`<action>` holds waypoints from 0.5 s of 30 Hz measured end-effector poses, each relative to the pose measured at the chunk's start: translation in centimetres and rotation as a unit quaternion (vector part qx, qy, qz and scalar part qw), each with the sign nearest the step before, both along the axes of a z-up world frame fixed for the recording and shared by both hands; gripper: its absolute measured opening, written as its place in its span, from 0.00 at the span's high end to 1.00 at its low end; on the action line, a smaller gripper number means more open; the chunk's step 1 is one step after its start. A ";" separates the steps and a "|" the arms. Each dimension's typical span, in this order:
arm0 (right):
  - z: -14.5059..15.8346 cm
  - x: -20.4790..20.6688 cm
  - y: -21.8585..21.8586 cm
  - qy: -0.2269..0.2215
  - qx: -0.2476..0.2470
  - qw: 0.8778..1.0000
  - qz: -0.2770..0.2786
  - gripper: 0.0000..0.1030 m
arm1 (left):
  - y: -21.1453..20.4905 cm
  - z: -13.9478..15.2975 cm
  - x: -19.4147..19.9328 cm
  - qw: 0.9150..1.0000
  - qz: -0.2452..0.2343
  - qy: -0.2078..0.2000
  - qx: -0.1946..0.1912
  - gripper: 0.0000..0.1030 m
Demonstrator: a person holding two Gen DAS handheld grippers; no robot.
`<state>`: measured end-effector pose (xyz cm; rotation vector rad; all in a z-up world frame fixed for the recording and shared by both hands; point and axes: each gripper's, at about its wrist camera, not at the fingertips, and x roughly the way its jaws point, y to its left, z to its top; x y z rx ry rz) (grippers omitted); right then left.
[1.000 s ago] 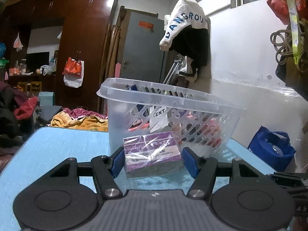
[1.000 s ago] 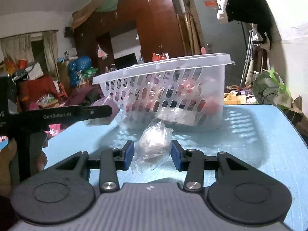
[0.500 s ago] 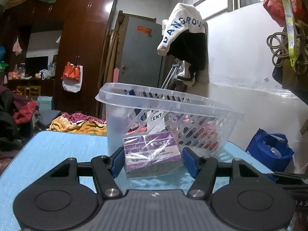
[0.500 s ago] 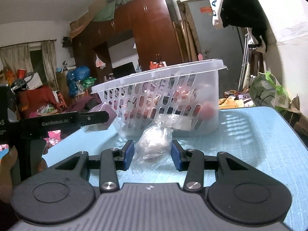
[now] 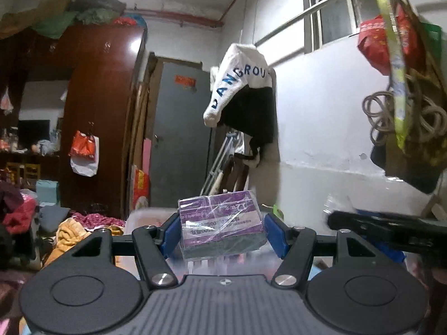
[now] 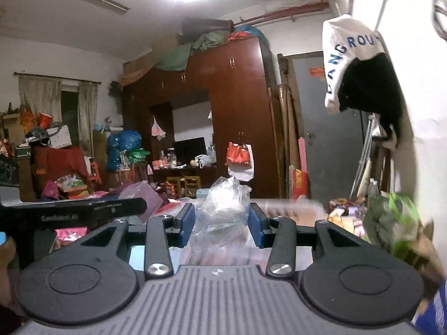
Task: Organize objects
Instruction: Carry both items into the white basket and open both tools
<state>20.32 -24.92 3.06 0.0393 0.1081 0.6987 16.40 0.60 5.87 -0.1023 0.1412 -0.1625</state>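
My left gripper [image 5: 222, 236] is shut on a purple and white box wrapped in clear film [image 5: 220, 223], held up in the air. The clear plastic basket [image 5: 145, 217] shows blurred below and behind it, its rim just under the box. My right gripper [image 6: 222, 224] is shut on a crumpled clear plastic bag [image 6: 223, 209], also lifted, with the basket's rim [image 6: 290, 205] blurred behind it. In the right wrist view the left gripper's arm [image 6: 72, 213] crosses at the left, with the purple box [image 6: 142, 198] at its tip. In the left wrist view the right gripper's arm [image 5: 391, 226] crosses at the right.
A dark wooden wardrobe [image 5: 103, 117] and a grey door [image 5: 178, 139] stand behind. A white and black garment [image 5: 243, 95] hangs on the wall. Bags and coiled cord [image 5: 405, 111] hang at the right. Clothes and clutter [image 6: 64, 167] fill the left of the room.
Both grippers have risen with their loads. The basket, which stood in front at eye level, has dropped to the bottom of both views, and the blue table top is almost out of sight.
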 end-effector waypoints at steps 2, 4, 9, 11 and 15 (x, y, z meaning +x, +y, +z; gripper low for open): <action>1.9 3.1 1.4 0.004 -0.015 1.000 -0.012 0.56 | 0.0 1.7 2.8 1.000 0.005 0.016 0.001 0.34; 2.5 5.5 2.8 0.013 -0.040 0.999 -0.014 0.56 | -0.4 2.4 5.5 0.999 0.016 0.035 0.015 0.34; 0.4 10.0 4.5 0.047 -0.075 0.996 -0.023 0.21 | 0.5 -0.6 11.3 0.991 0.038 0.128 0.023 0.17; 0.0 9.8 4.5 0.049 -0.088 0.995 -0.028 0.21 | 1.3 -1.5 11.0 0.990 0.039 0.132 0.024 0.17; 0.5 7.9 2.5 0.053 -0.066 0.996 -0.015 0.00 | 2.7 -1.1 7.2 0.996 0.027 0.087 0.003 0.15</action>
